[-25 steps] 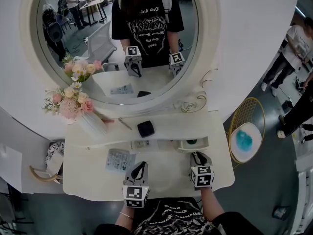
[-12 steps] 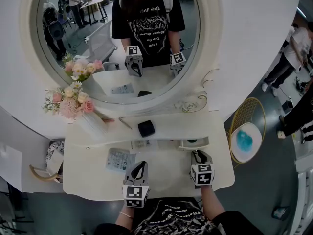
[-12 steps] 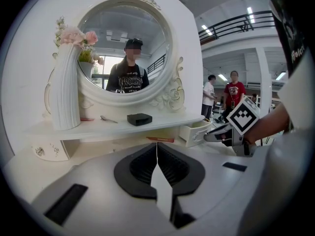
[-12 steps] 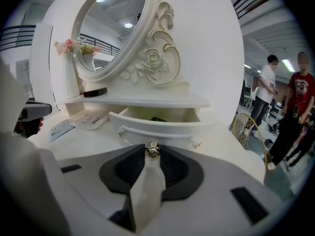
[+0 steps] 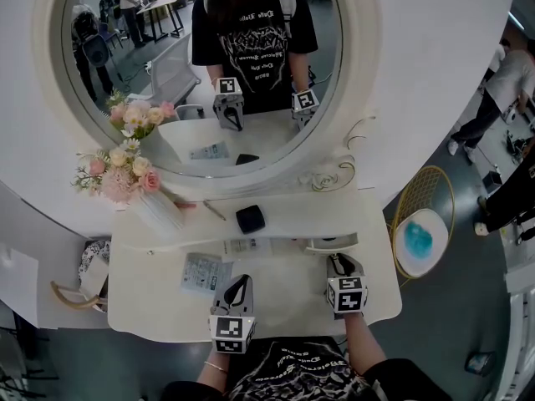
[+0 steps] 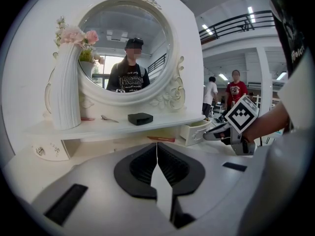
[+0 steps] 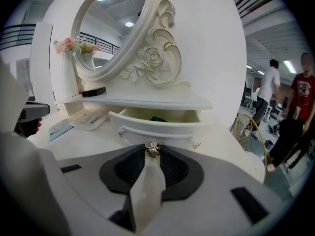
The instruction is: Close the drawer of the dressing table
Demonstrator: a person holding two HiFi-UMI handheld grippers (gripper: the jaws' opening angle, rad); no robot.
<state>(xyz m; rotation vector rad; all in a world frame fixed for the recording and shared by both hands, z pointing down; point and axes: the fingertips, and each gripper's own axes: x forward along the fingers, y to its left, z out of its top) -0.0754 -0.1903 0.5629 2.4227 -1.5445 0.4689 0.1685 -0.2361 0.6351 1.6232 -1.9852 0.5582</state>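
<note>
Drawer [image 7: 162,126] sits partly open under the shelf [image 7: 147,101] of the dressing table [image 5: 284,301], right gripper [image 7: 153,154] clamped on its knob [image 7: 153,149], left gripper [image 6: 157,147] closed and empty.

Flower vase [image 5: 155,211] at left — black box [image 5: 249,219] right of it; leaflet [image 5: 205,272] flat.

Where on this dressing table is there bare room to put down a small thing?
Bare: the tabletop's front left corner, left of the leaflet, and the shelf right of the black box. Crowded: the shelf's left end by the vase, and around the open drawer.
</note>
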